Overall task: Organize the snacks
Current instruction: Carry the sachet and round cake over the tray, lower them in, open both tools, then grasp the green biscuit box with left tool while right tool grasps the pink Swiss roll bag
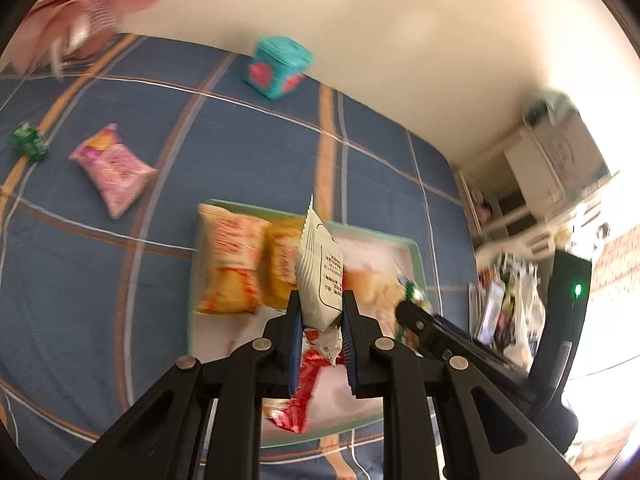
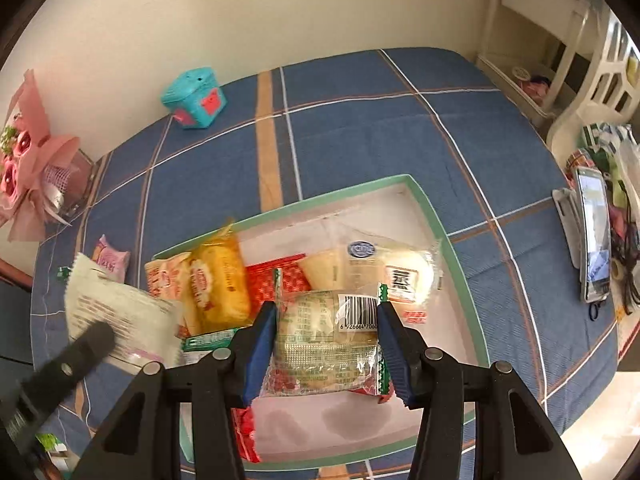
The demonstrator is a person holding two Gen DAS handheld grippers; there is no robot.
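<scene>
I hold both grippers above the green-rimmed tray [image 2: 436,220], which lies on a bed [image 2: 360,120] with a blue checked cover. Both point steeply down toward it.

My left gripper [image 1: 320,320] has its jaws narrow and closed on a white snack packet [image 1: 320,272]. The packet stands up between the blue pads, its crimped edge pointing up and away from me. In the right wrist view this same gripper comes in from the lower left, blurred, with the white packet at the left edge of the tray.

My right gripper [image 2: 326,340] holds a clear-wrapped pastry packet [image 2: 328,340] with green crimped ends and a barcode. The jaws stand at middle width and the pads press on both ends of it. The packet hangs over the inside of the tray.

In the tray lie two orange packets [image 2: 216,284], a red packet [image 2: 276,280] and a pale bun in clear wrap [image 2: 368,268]. Outside the tray, on the cover, I see a pink packet [image 1: 112,168], a small green packet [image 1: 28,142] and a teal box [image 1: 278,66] near the wall.
</scene>
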